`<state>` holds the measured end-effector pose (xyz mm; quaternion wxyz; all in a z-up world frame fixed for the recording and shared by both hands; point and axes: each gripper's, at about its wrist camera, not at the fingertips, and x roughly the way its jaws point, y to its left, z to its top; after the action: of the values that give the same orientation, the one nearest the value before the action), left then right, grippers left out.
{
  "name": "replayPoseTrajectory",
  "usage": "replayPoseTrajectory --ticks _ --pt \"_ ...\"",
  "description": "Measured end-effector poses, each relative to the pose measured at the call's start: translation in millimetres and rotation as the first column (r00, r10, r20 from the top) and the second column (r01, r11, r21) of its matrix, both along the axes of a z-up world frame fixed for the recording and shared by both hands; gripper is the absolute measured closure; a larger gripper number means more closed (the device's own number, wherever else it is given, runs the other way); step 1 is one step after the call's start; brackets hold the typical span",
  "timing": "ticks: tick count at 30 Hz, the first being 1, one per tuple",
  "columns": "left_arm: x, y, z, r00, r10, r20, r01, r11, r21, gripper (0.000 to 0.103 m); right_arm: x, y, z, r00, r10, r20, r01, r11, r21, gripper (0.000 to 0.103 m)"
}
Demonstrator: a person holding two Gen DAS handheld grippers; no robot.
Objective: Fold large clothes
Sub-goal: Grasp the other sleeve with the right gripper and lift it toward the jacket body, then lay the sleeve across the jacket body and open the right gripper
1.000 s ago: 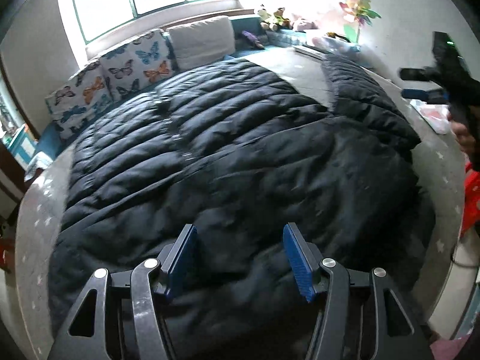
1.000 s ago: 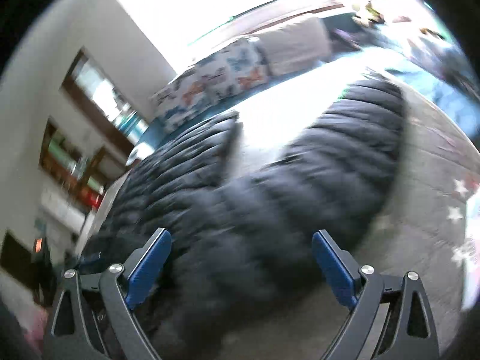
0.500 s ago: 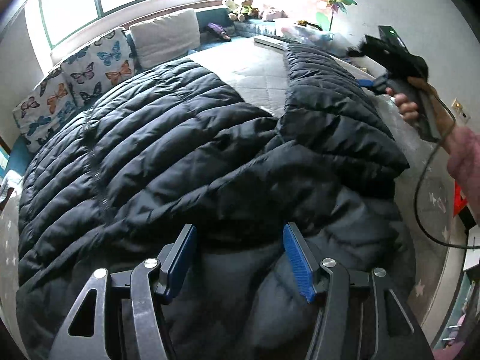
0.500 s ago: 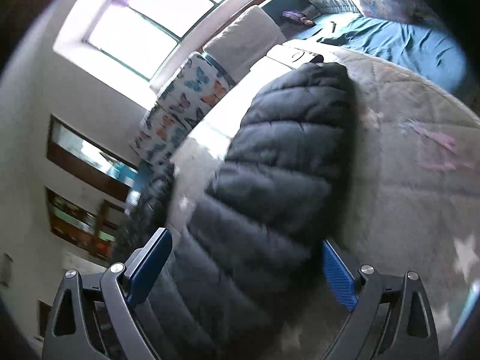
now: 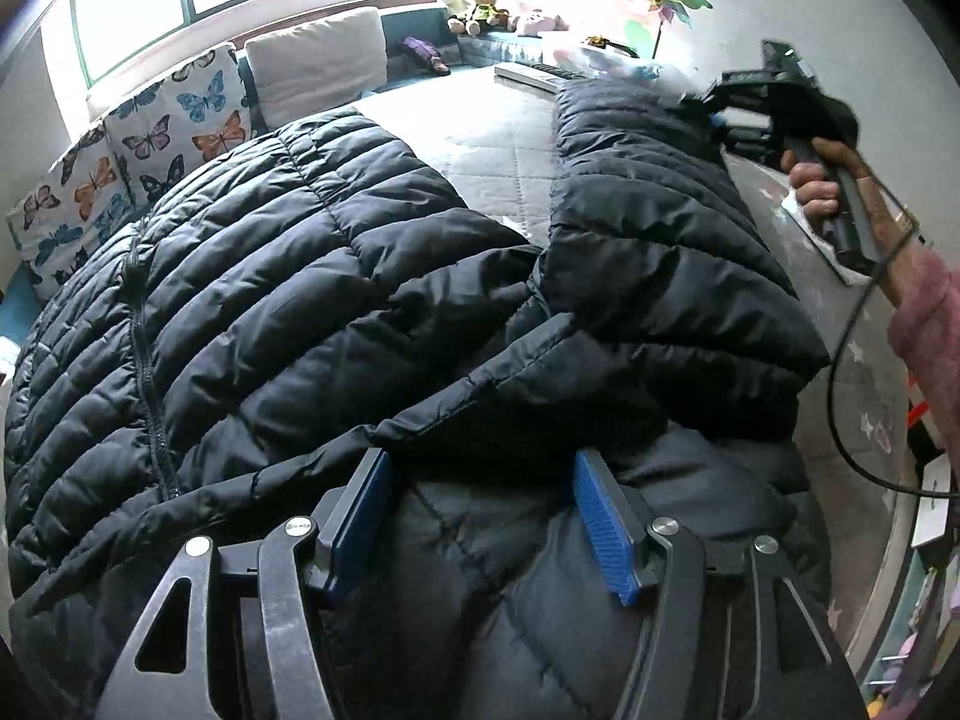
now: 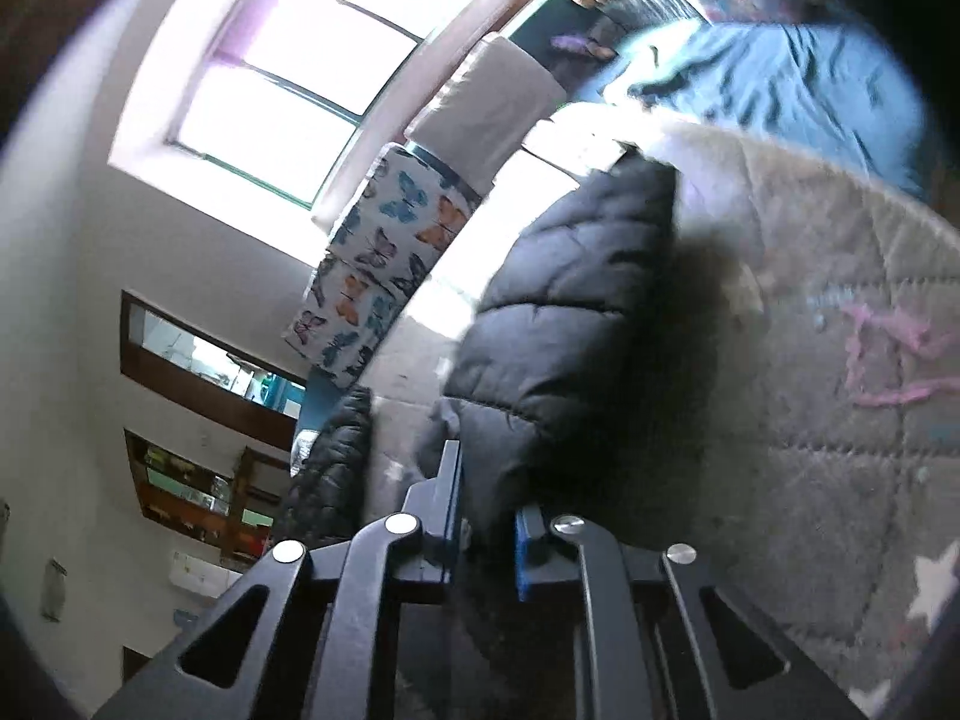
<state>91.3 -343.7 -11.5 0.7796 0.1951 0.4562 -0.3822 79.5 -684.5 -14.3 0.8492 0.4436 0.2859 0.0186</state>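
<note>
Jacket: black quilted puffer jacket [image 5: 312,312] spread across a grey quilted bed cover [image 5: 480,138], filling most of the left wrist view, zip running down its left part.
Left of scene: butterfly cushions [image 5: 150,138] and a plain cushion [image 5: 318,72] stand along the window side, well apart from my grippers.
Left gripper: my left gripper [image 5: 480,516] points down at the near end of the jacket, jaws moderately wide, blue pads either side of a fabric ridge and not pressing it; they have just been opening a little, with jacket below and between them.
Sleeve: one sleeve [image 5: 648,192] lies outstretched toward the far right, puffy and rounded.
Right gripper: my right gripper [image 6: 486,516], held in my right hand [image 5: 822,180], has just been closing and is now narrow, pinching the outer edge of the sleeve [image 6: 564,312] between its pads.
Handling: I judge the jacket light for its bulk, soft, springy and slick-shelled, so it may slide and puff back open after a fold.
Where to hold: seams, hem and cuff edges look safest, since a pinch there gathers thin layers instead of padding.
Containers: none that I can make out; small toys [image 5: 474,0] sit far off by the window.
</note>
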Motion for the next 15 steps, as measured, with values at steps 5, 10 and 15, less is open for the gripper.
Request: replayPoseTrajectory --ticks 5,10,15 --pt "2 7 8 1.0 0.019 -0.015 -0.019 1.0 -0.013 0.035 -11 31 64 0.995 0.041 0.091 -0.031 0.994 -0.105 0.09" --pt "2 44 36 0.997 0.076 -0.013 -0.077 0.994 -0.084 0.03 -30 87 136 0.975 0.125 0.185 -0.079 0.968 -0.239 0.09" --pt "-1 116 61 0.979 0.203 0.029 -0.196 0.967 -0.16 0.025 -43 158 183 0.943 0.234 0.236 -0.139 0.923 -0.359 0.09"
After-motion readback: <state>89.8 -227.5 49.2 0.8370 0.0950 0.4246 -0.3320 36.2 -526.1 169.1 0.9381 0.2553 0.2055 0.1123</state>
